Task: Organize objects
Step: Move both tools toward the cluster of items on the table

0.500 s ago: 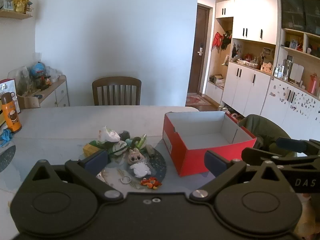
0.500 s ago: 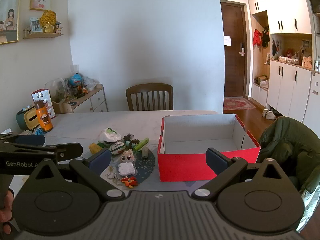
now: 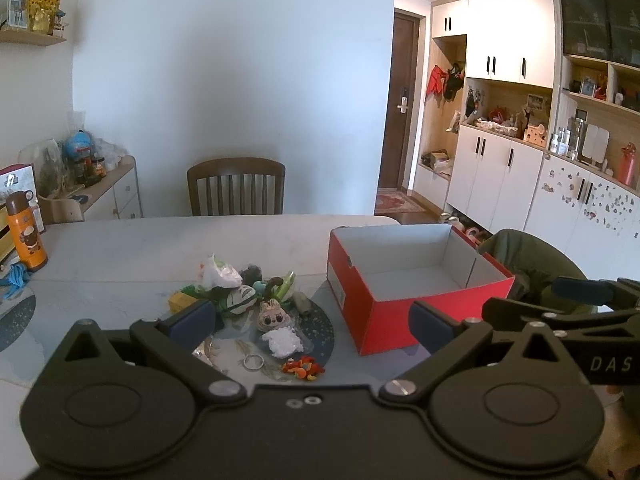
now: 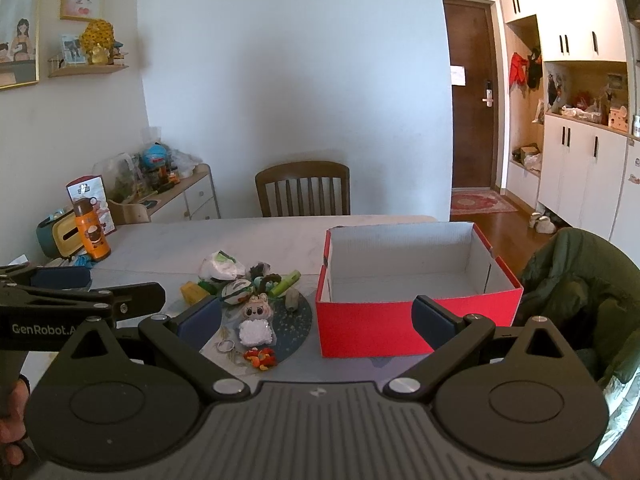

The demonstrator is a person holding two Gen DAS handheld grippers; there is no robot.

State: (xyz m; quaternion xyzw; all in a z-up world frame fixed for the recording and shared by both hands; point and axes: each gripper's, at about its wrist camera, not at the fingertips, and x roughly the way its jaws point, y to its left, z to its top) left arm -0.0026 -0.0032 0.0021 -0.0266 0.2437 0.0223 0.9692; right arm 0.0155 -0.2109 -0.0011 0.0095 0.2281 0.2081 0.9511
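Your left gripper [image 3: 312, 320] & right gripper [image 4: 316, 316] gape wide, empty, w/ open red cardboard box [image 4: 416, 320] at 1 o'clock, small-toy pile [image 4: 256, 292] at 11.

We could not make out the small things heaped in the pile [image 3: 244, 292] just ahead of the left hand-held gripper [image 3: 312, 320]; its left finger [image 3: 192, 318] covered the pile's near edge. The right hand-held gripper [image 4: 316, 318] hid the red box's [image 4: 360, 328] near right corner. Its own body blocked the worktop's [image 4: 168, 244] near edge.
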